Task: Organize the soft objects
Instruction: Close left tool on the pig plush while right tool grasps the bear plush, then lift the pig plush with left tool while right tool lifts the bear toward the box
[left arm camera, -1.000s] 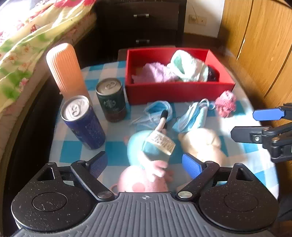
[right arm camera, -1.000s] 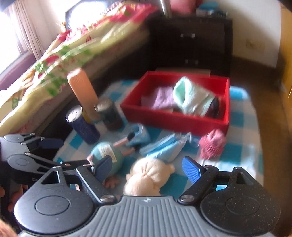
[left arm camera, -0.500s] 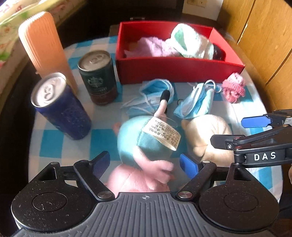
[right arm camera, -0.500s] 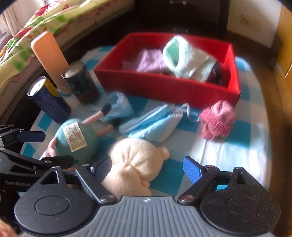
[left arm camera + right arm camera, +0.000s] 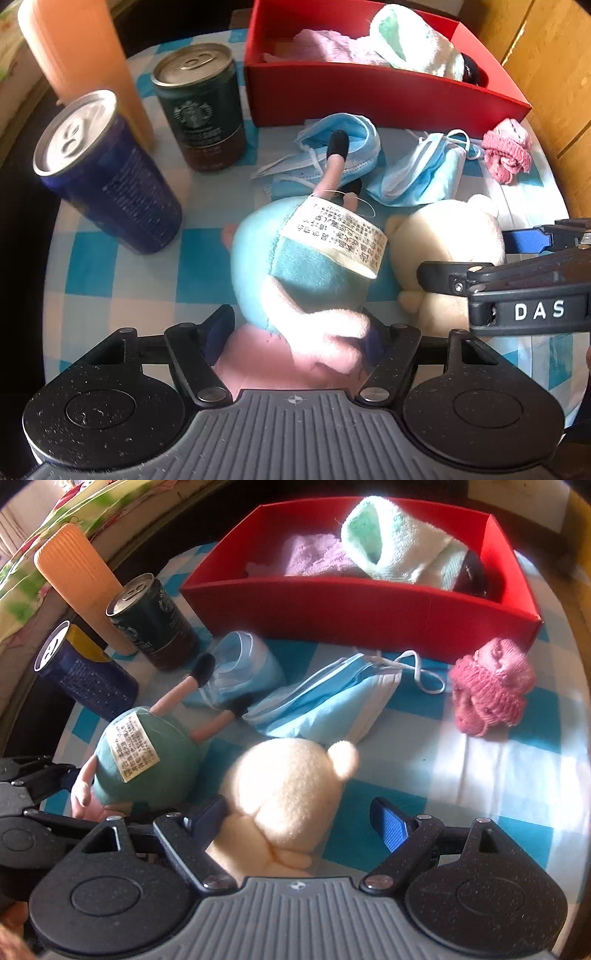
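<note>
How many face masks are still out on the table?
2. One blue mask lies under the pig plush's legs near the dark can; the other lies before the red box. More may be hidden.

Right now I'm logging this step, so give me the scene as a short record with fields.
left gripper: open around the pig plush
right gripper: open around the cream plush
red box: holds a purple cloth and a green towel
loose on the table: two blue masks, pink knit ball
hard items: two cans, orange bottle
</note>
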`<state>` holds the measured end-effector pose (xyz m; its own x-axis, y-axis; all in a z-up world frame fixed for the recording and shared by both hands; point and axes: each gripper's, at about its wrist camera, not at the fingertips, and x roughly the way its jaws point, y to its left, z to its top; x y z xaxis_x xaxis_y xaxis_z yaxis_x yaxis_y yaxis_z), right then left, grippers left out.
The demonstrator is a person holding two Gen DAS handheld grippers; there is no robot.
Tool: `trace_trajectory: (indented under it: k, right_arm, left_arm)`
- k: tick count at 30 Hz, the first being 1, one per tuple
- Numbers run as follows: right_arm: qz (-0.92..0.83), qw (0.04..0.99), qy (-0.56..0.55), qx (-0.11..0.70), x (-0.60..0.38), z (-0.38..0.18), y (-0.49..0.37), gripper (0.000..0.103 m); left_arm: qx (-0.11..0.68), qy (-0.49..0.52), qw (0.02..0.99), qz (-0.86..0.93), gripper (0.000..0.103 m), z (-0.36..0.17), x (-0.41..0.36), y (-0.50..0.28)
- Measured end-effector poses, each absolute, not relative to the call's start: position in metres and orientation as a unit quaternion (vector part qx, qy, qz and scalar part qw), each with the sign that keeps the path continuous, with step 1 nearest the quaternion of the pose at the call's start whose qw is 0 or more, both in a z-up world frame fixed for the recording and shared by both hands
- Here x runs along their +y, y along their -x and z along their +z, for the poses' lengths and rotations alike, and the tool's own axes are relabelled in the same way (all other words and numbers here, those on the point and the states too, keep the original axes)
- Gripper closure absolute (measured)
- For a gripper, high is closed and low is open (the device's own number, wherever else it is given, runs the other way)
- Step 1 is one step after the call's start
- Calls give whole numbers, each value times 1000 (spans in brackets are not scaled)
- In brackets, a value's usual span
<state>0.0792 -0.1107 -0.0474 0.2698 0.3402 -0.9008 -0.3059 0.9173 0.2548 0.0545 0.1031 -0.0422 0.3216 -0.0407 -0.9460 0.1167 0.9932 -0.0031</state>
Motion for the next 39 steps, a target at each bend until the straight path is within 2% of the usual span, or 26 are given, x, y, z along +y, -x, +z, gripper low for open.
trace_trajectory:
  k: [8, 10, 12, 13, 14, 16, 19, 22, 32, 39]
  right_arm:
    - [203, 790, -18, 579, -105, -54, -81, 39]
    - [204, 794, -2, 573, -98, -56, -79, 36]
    - [209, 799, 22, 563, -91, -55, -76, 39]
    - [213, 802, 29, 558, -89, -54, -75, 45]
    - [221, 802, 30, 555, -88, -53, -73, 58]
    - [233, 798, 21, 556, -89, -49, -74, 69]
    - [248, 791, -3, 559, -96, -44, -77, 72]
    - [263, 792, -15, 550, -102, -36, -74, 73]
    - [258, 835, -4, 486, -117, 10, -60, 74]
    - [247, 844, -18, 475, -130, 19, -62, 74]
  left_arm:
    - [577, -28, 816, -30, 37, -41, 115, -47]
    - [577, -30, 816, -27, 37, -40, 115, -47]
    - [576, -30, 816, -27, 37, -40, 115, -46]
    - [577, -29, 816, -26, 37, -40, 115, -46]
    - [577, -28, 816, -29, 37, -38, 115, -45]
    - [574, -21, 818, -36, 37, -36, 114, -45]
    - [565, -13, 824, -44, 38, -27, 112, -42]
    - [557, -6, 829, -46, 41, -19, 113, -39]
    - [531, 21, 846, -43, 42, 0, 115, -35]
    - [526, 29, 849, -46, 44, 1, 113, -35]
